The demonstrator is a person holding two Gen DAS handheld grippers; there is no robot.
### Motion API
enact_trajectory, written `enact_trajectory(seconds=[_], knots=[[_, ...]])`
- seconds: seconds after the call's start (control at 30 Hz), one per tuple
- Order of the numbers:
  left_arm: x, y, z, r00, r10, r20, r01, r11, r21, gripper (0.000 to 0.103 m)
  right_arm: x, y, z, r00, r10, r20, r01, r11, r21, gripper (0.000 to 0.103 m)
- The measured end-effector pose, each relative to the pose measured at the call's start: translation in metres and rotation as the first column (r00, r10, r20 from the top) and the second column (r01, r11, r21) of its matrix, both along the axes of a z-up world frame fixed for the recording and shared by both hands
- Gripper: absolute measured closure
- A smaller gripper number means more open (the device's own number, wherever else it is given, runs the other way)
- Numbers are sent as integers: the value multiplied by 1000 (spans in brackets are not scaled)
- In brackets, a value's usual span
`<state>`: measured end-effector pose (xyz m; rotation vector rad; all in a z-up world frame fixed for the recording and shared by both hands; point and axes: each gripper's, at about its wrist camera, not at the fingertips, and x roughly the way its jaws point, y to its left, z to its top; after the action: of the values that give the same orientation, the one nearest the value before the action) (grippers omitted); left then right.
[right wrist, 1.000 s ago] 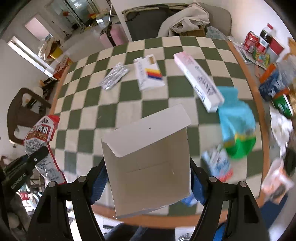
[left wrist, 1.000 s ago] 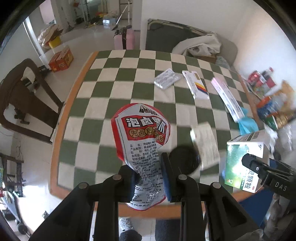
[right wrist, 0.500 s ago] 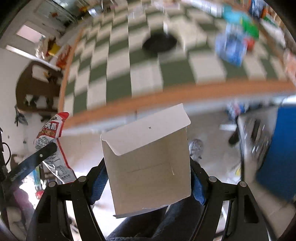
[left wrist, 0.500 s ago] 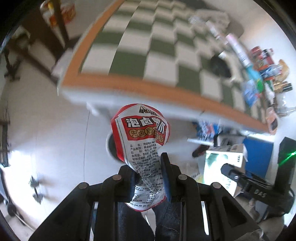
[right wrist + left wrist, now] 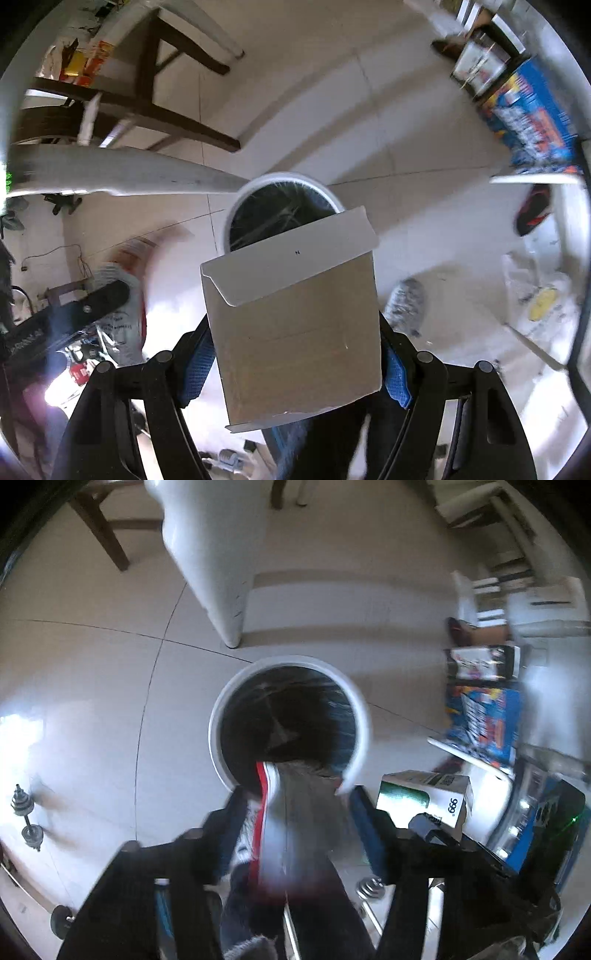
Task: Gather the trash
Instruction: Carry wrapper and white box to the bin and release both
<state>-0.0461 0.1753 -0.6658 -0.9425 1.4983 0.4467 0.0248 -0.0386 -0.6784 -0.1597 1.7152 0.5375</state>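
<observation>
A white-rimmed bin (image 5: pixel 218 720) with a black liner stands on the floor, just below both grippers. My left gripper (image 5: pixel 295 801) points down at it and its jaws are opening. The red-and-white snack wrapper (image 5: pixel 295 834), blurred, hangs between the pads, which stand clear of it. My right gripper (image 5: pixel 295 354) holds the white cardboard box (image 5: pixel 295 314) over the bin's rim (image 5: pixel 258 184). Its jaws are starting to open, but the box still sits between the blue pads (image 5: pixel 397 373). The left wrist view shows that box (image 5: pixel 424 797) at the right.
A white table leg (image 5: pixel 210 554) and dark wooden chair legs (image 5: pixel 107 535) stand behind the bin. Blue printed boxes (image 5: pixel 480 720) are stacked at the right. Small dumbbells (image 5: pixel 26 812) lie on the tiled floor at the left. A person's dark trouser leg (image 5: pixel 314 915) is below the grippers.
Both grippers dropped from above the checkered table to just over the floor bin and tilted downward. The left jaws spread and the wrapper came loose; the box kept its place in the right jaws.
</observation>
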Motion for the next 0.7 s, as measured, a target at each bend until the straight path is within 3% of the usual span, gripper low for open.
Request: enact_trajectory(seconds=[0.03,0.07,0.17,0.2,0.27,0.47,0.7], knots=[[-2,2,-11,1000,3,-8,-3,1000,18,22,1,4,-20,1000,4,-13,-4,1000,4,19],[-4,4,-22,1000,4,-17,-4,999,37,17,2,9,-41,1000,11,-29,-11,1000,8,16],[-14,4,-42,999,-5,-44,10,995,104,8,2,17,-90,998,37,-50,-37,999,-7,1],[-17,5,-47,999,-14,-52,20,993,117,0,1,20,-99,998,46,-43,-47,999,-23,0],[-20,1,-49,996,-36,-77,48,986,160,0,-3,24,-112,997,77,-1,-76,993,-85,0],[-31,-10,-36,992,-72,-106,96,965,246,0,-14,24,-111,985,153,81,-133,967,-218,0],[-49,-16,-1,989,-90,-115,116,961,252,0,-18,11,-73,973,181,146,-136,951,-276,0]])
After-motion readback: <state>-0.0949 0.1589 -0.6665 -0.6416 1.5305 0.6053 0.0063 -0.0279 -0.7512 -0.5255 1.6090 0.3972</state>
